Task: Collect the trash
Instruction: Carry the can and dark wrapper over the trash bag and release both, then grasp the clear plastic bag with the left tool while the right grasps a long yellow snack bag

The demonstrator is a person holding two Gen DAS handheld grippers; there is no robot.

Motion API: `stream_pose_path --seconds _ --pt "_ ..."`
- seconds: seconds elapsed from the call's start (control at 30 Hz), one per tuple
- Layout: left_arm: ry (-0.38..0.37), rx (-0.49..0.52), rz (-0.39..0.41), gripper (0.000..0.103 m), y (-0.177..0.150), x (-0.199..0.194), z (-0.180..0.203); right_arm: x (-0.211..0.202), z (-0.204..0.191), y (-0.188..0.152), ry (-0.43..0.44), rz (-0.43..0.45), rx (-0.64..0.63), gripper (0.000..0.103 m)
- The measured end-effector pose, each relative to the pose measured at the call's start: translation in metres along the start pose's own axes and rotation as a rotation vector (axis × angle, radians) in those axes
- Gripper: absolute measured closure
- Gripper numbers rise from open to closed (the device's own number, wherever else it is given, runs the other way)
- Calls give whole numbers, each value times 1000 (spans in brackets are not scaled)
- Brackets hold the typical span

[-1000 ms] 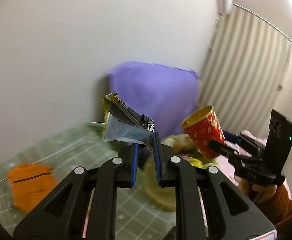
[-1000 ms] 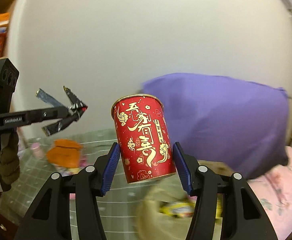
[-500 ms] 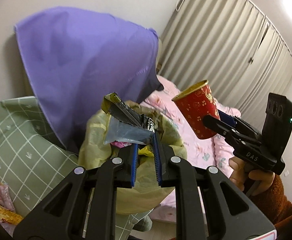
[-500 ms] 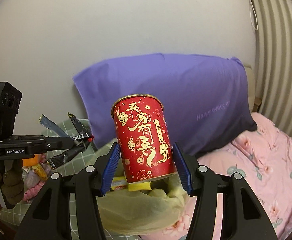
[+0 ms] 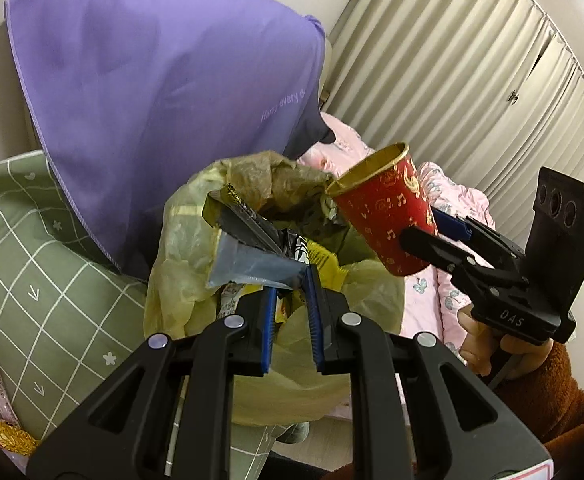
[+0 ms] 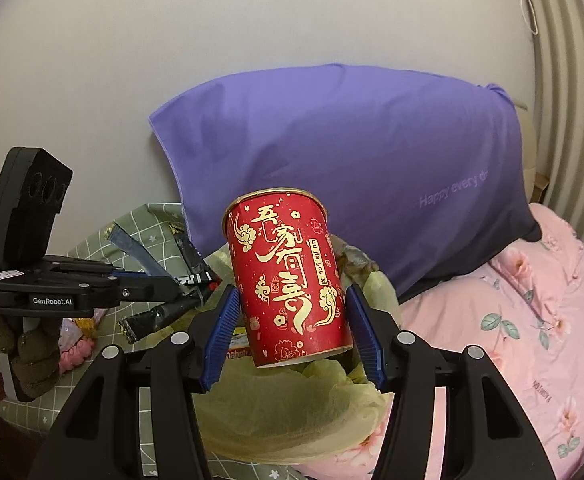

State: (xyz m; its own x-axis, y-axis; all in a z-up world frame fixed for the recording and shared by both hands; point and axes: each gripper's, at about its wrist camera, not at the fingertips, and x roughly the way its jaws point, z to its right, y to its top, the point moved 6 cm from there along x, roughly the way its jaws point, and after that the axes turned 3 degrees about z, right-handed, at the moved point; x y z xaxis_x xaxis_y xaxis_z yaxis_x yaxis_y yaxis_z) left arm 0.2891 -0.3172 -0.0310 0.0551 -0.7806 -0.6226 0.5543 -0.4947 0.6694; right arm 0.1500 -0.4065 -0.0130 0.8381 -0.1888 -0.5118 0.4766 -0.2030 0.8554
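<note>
cup (image 6: 288, 280) between right fingers (image 6: 222, 332)

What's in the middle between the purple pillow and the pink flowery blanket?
In the right wrist view, the open yellowish plastic trash bag sits between them, with the red paper cup held above it.

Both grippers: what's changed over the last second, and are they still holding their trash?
Both swung from over the green checked bedding to above the yellow trash bag. The left gripper still pinches the torn wrapper, and the right gripper still grips the red paper cup. Nothing released.
</note>
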Motion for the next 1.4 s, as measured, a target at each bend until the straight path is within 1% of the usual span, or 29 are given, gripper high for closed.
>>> stream_pose_path --seconds 0.23,0.4,0.43,0.5,0.57,0.63,0.67,0.7,0.87,1.0,1.07,1.2,1.27,1.4 --pt "-18 -13 -48 89 -4 23 -3 13 2 -4 11 -16 0 51" --pt "-36 -20 -49 88 5 32 -5 22 4 -7 3 -30 18 50" --pt "-39 -29 -47 86 7 35 -9 23 5 -8 6 -29 29 50" --pt "-42 -63 -57 60 11 42 -16 24 8 -12 5 -30 65 50" --pt "-34 -87 -52 58 14 42 -21 25 11 -15 7 -37 82 46" --pt "-4 -85 -36 55 15 38 -23 25 14 -19 -29 -38 74 46" --pt "4 -84 -26 52 15 35 -23 25 16 -21 -39 -41 75 46" --pt "19 -86 -14 50 13 30 -24 24 17 -22 -39 -42 83 46" --pt "116 -103 57 49 -1 1 -32 18 18 -22 -48 -25 83 46" --pt "237 -82 137 47 -19 -27 -39 13 6 -16 -26 -6 60 46" --pt "283 -84 164 46 -29 -41 -46 11 -6 -12 -1 9 47 46" --pt "348 -152 199 46 -50 -74 -71 10 -32 -2 74 44 34 46" --pt "412 -191 228 46 -62 -98 -89 14 -49 0 126 56 18 46" --pt "540 -283 284 46 -86 -143 -129 28 -85 2 212 44 -24 46"
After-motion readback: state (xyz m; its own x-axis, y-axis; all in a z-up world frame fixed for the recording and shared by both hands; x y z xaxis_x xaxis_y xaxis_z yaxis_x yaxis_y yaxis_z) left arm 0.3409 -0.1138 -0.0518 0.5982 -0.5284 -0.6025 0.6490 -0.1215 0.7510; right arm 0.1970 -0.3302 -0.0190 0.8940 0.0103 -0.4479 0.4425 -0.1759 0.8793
